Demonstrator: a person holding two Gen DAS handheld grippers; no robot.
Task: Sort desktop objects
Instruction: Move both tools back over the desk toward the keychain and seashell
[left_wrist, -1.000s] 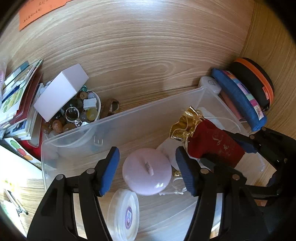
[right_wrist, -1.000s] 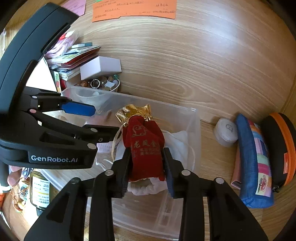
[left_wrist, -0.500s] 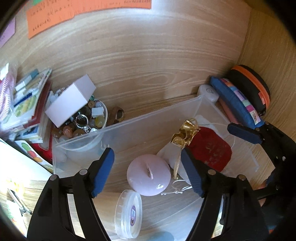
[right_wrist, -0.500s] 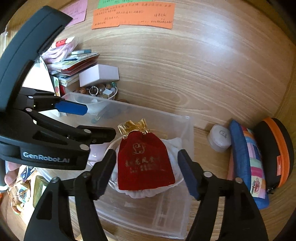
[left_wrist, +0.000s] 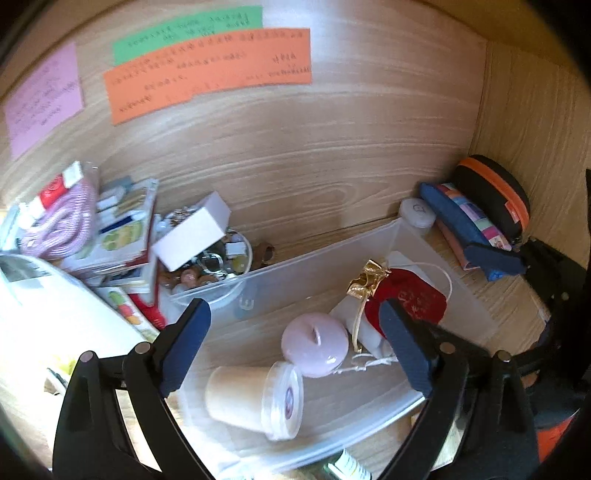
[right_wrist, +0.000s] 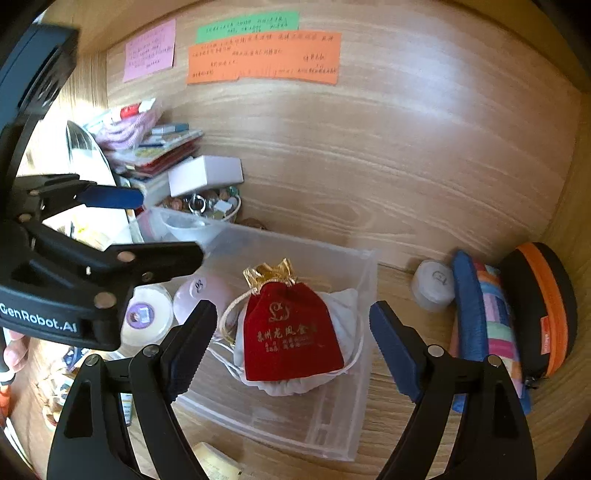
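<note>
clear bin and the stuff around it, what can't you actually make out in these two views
- White pouch, right wrist view: mostly covered by the red velvet pouch lying on it.
- Notes on the orange paper, both views: writing too small and blurred to read.
- Bowl of trinkets, left wrist view: partly hidden by the white box; pieces too small to name.
- Bottle, left wrist view: cut off by the bottom edge.

Light wood-grain desktop (right_wrist: 424, 177), pretty crowded. The landmark is a clear rectangular plastic bin (right_wrist: 364, 369) sitting flat on it. Just behind the bin's left corner there's a small white bowl of beads and trinkets (right_wrist: 232, 212), and a messy stack of colourful booklets (right_wrist: 166, 147) further left. Right of the bin: a little round white case (right_wrist: 432, 286), then a blue patchwork fabric pouch (right_wrist: 480, 325), then a black oval zip case with orange trim (right_wrist: 543, 299).
</note>
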